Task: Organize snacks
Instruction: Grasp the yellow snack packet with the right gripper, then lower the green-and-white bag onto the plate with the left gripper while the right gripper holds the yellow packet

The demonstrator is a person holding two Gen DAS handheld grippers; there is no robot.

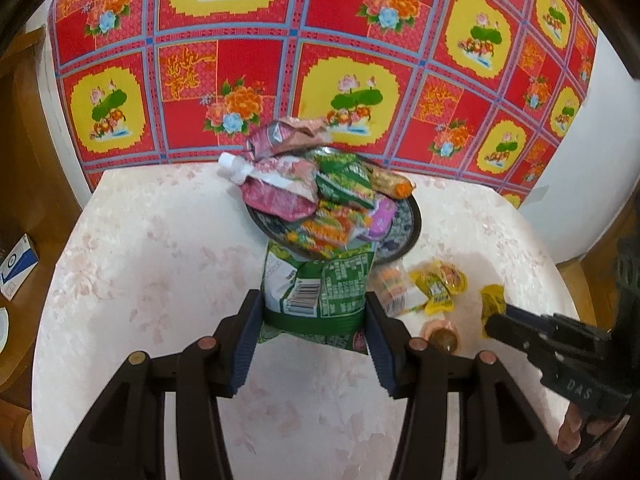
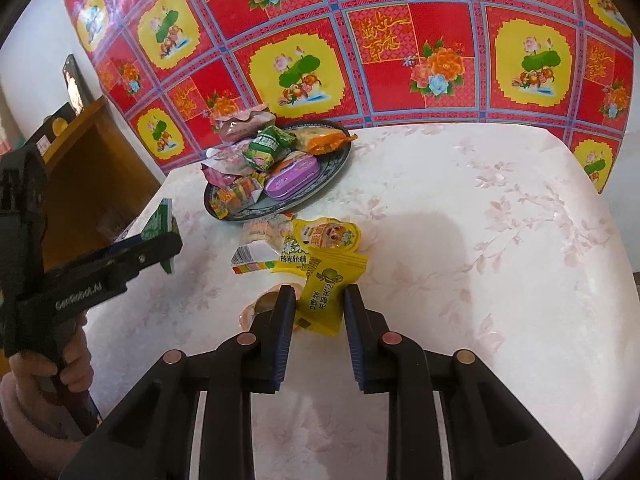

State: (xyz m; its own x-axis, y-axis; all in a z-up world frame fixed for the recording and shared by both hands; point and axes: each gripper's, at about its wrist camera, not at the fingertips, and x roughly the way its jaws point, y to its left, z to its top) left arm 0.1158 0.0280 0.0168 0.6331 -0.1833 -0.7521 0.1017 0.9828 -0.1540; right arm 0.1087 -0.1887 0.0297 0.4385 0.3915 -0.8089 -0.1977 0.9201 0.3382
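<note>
My left gripper (image 1: 314, 312) is shut on a green snack bag (image 1: 318, 288) and holds it above the table, just in front of the dark patterned plate (image 1: 404, 236) piled with snack packets. The bag and left gripper also show in the right wrist view (image 2: 160, 232). My right gripper (image 2: 318, 300) is open around a yellow lemon candy packet (image 2: 326, 292) that lies on the table; the fingers stand on either side of it. Loose snacks lie near it: a yellow jelly cup (image 2: 326, 234), a yellow soft-candy packet (image 2: 294, 258), a colourful wafer packet (image 2: 262, 240) and a brown jelly cup (image 2: 266, 304).
The plate (image 2: 340, 156) sits at the table's far left in the right wrist view. A red and yellow floral cloth (image 2: 400, 40) hangs behind the white flowered table (image 2: 480, 240). A wooden cabinet (image 2: 92, 168) stands to the left, with a blue and white box (image 1: 16, 268).
</note>
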